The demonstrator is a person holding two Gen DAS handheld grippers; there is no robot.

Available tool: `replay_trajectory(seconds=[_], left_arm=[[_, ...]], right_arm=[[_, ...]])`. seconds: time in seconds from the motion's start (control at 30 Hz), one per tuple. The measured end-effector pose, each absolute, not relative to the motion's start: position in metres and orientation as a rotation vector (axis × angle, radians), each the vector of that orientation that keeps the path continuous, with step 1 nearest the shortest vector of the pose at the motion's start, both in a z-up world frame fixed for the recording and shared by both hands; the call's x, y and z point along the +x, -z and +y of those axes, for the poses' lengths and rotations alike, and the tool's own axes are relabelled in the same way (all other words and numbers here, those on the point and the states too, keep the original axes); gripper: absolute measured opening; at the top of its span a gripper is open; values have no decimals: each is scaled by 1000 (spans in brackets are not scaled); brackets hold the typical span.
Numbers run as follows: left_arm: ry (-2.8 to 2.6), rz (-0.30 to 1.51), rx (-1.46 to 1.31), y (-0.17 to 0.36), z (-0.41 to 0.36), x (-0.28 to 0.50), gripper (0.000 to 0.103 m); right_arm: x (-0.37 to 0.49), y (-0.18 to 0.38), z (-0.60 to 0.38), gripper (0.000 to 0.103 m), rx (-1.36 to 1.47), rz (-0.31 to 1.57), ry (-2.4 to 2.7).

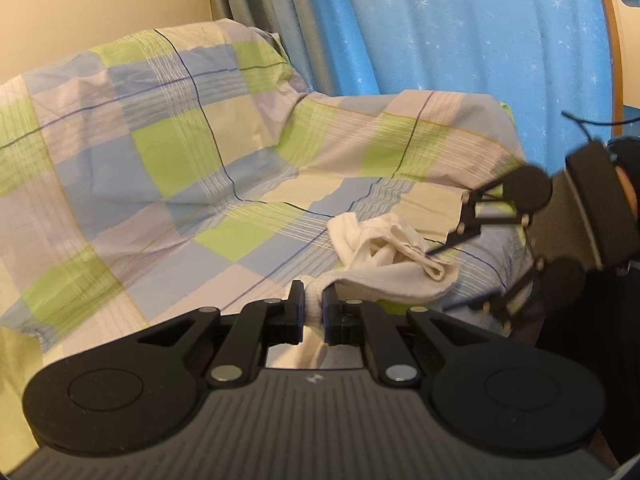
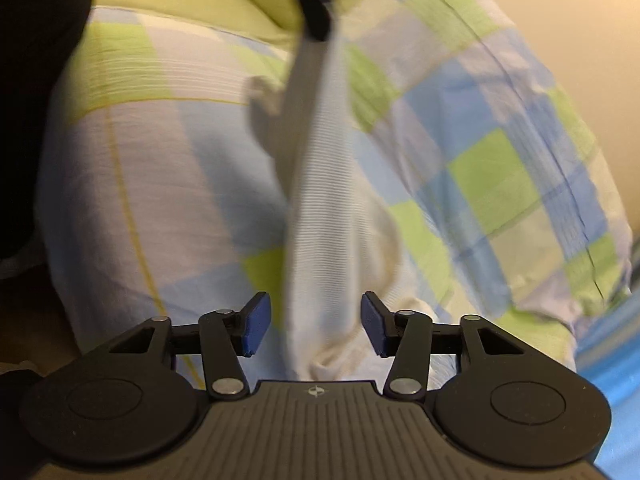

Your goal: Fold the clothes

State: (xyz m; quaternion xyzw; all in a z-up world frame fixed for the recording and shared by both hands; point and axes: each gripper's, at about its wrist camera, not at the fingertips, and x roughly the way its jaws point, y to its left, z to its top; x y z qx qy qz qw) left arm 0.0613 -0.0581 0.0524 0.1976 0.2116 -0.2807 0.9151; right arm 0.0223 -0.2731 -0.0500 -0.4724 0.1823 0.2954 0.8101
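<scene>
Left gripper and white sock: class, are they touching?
Touching. The left wrist view shows the left gripper shut on the white sock, with fabric pinched between its pads.

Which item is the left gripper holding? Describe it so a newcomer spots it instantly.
Start from the bed's checked green, blue and cream cover. Near its front edge lies a white sock, one end clamped in the left gripper. It is the only plain white thing on the patterned bedding.
</scene>
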Motion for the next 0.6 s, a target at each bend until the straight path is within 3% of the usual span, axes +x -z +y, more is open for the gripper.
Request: replay_trajectory(seconds=[0.2,0.33,0.37,0.6], left_arm=[[565,395,403,-67,-50,55,6],[514,366,398,-77,-37,55,6],[501,361,395,-80,-33,56,6],[483,365,389,-80,-18,58,6]], right_arm=[[44,74,-247,48,-1014,434,-618],[64,76,-253,13,-1014,472,-543],[67,74,-258,9,-1037,471,-522],[72,59,-288,10,-1215,382,-361]])
